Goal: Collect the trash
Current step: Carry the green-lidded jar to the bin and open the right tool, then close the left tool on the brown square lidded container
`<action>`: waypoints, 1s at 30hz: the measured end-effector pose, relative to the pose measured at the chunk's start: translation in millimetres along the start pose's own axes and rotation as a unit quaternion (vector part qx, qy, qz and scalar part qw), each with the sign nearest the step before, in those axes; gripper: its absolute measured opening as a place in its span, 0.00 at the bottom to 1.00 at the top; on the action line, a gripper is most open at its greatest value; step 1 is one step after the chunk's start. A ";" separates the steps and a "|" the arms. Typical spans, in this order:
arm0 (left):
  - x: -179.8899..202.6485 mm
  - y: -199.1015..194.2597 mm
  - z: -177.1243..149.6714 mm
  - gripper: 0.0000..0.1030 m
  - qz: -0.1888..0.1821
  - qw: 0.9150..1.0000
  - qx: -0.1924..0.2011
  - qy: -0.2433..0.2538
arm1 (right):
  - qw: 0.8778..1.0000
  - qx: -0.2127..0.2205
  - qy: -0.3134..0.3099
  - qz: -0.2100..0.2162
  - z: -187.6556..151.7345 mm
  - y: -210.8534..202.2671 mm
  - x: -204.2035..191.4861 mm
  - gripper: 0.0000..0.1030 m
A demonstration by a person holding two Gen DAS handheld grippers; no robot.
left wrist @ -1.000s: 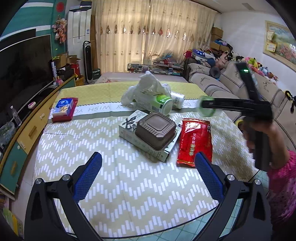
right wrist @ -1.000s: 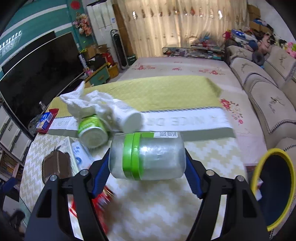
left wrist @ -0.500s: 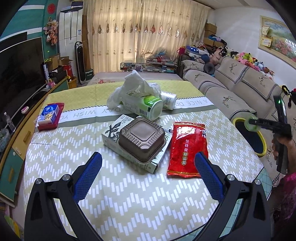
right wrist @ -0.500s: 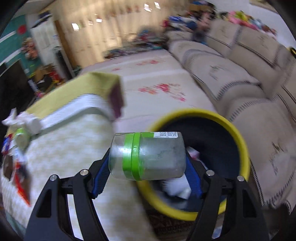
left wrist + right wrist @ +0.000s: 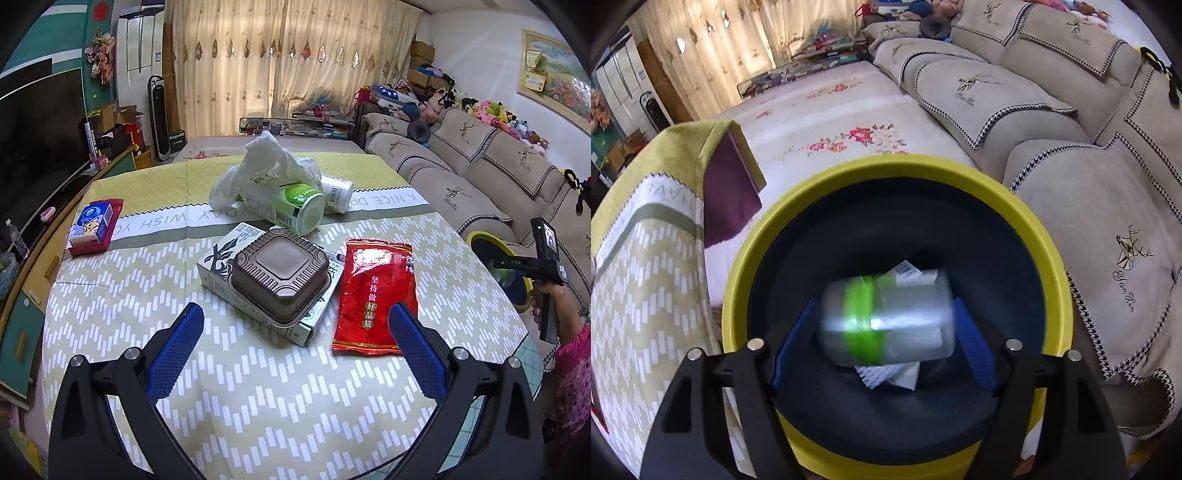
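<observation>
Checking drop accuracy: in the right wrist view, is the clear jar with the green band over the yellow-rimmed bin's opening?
Yes, the jar shows blurred against the bin's dark interior, well inside its yellow rim.

Woven cloth tablecloth [image 5: 258, 406]; glossy red foil packet [image 5: 376, 295]; matt brown ribbed plastic tray [image 5: 280, 280]; printed cardboard box [image 5: 218, 266]; frosted plastic jar [image 5: 886, 321].

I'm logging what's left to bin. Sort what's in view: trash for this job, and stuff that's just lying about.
Part of the job:
- clear jar, blurred, between the opening jaws of the right hand-held gripper, over the yellow-rimmed bin
- red packet
- brown tray on a carton
- crumpled tissue
- green-capped bottle

Just lying about:
- tissue pack
- sofa
- plush toys
</observation>
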State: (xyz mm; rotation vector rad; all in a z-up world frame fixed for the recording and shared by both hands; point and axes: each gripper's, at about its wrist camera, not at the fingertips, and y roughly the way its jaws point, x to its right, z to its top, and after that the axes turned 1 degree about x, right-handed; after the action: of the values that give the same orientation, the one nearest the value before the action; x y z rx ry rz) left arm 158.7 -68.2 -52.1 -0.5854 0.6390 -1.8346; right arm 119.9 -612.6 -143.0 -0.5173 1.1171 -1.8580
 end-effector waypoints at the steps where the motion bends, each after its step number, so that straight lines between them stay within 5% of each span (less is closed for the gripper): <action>1: -0.8 0.3 0.3 0.96 0.000 1.000 0.000 -0.001 | 1.000 0.003 0.000 0.000 -1.1 -3.0 -0.3 0.71; 22: -19.6 61.1 27.0 0.95 -0.017 0.999 -0.025 0.028 | 0.999 0.019 -0.041 0.030 -2.3 -28.2 -34.4 0.73; 30: -13.3 81.2 29.8 0.76 -0.012 0.998 -0.036 0.054 | 0.998 0.015 -0.045 0.027 -3.0 -25.4 -34.3 0.73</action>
State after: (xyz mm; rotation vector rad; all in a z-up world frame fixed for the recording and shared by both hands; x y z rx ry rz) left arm 237.8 -84.5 -85.8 -0.5463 0.7766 -1.8808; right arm 123.8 -576.8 -119.8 -0.5426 1.0319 -1.7844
